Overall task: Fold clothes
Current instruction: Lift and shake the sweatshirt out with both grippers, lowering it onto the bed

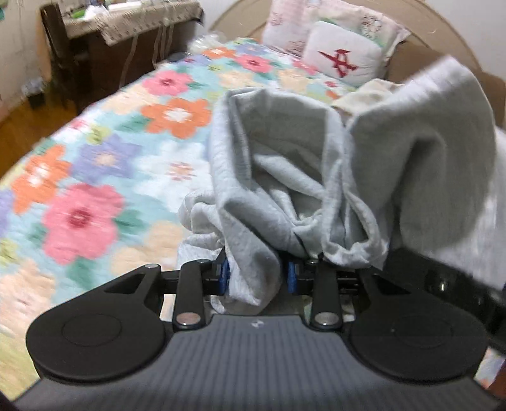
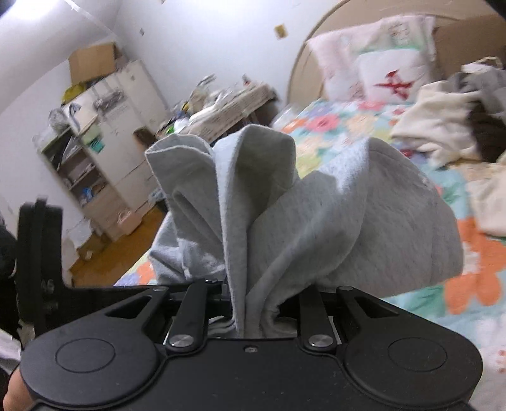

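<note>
The left claw (image 1: 257,278) is pinched on a bunch of the grey garment (image 1: 316,177), its blue pads (image 1: 225,274) pressed against the cloth on either side; the right claw (image 2: 253,303) is likewise clamped on a gathered fold of the same grey garment (image 2: 284,215), though its fingertips are buried in the fabric; the cloth stands up in loose folds from both claws, held above the bed rather than lying flat on it; beneath and beyond it spreads a flowered quilt (image 1: 95,177) in pink, orange and lilac on pale blue, running up to a white cushion with a red mark (image 1: 343,55) and a pale pillow (image 1: 294,22) against a curved tan headboard (image 1: 420,53); wooden floor (image 1: 22,123) shows beside the bed. The left view alone shows a dark table (image 1: 104,47) under a patterned cloth; the right view alone shows a heap of cream and dark clothes (image 2: 442,126) on the quilt, a white shelf unit (image 2: 107,164) with a cardboard box (image 2: 93,61) on top, and the other device's black body (image 2: 38,262) at the left edge.
</note>
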Action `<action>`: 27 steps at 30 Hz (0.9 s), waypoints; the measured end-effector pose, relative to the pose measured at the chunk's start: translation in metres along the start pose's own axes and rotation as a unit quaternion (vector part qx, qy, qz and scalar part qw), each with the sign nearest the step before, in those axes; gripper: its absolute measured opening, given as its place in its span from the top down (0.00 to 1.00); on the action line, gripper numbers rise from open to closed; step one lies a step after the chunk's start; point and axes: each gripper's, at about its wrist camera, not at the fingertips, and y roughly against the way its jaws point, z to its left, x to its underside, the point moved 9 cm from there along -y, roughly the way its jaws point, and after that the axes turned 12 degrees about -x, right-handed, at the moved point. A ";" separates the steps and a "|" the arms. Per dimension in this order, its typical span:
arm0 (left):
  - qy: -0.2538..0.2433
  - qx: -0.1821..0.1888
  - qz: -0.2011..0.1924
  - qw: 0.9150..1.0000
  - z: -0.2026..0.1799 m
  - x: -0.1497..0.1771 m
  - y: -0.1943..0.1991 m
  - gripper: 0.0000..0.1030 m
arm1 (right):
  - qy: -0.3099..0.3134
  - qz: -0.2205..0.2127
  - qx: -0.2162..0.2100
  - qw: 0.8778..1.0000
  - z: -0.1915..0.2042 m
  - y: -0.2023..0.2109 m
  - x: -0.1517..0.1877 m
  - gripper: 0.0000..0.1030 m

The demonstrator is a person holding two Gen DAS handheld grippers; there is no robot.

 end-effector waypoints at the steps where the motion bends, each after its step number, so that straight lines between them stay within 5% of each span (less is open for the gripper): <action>1: -0.004 -0.002 0.001 1.000 -0.011 0.001 0.002 0.69 | -0.020 -0.011 0.007 1.000 -0.009 0.008 -0.002 0.79; 3: -0.016 -0.020 0.001 1.000 -0.033 0.001 0.006 0.72 | -0.046 -0.026 0.041 0.998 -0.021 0.015 -0.004 0.79; 6: -0.019 -0.054 -0.005 0.998 -0.044 -0.006 0.013 0.75 | 0.000 -0.032 0.146 0.989 -0.009 0.010 0.004 0.81; 7: -0.009 -0.054 -0.009 0.998 -0.042 -0.010 0.017 0.78 | 0.021 -0.040 0.151 0.987 -0.001 0.012 0.005 0.81; 11: 0.004 -0.040 -0.013 0.999 -0.037 -0.019 0.017 0.85 | 0.009 -0.027 0.042 0.999 -0.003 0.007 0.012 0.81; 14: -0.014 -0.045 0.005 0.999 -0.040 -0.016 -0.002 0.86 | -0.030 -0.019 0.021 0.999 -0.052 0.005 0.013 0.81; 22: -0.069 -0.064 0.070 0.993 -0.067 -0.012 -0.057 0.86 | -0.103 -0.019 0.042 0.994 -0.178 0.022 -0.004 0.81; 27: -0.092 -0.061 0.075 0.991 -0.093 -0.024 -0.065 0.86 | -0.093 -0.022 0.066 0.993 -0.199 0.036 -0.035 0.81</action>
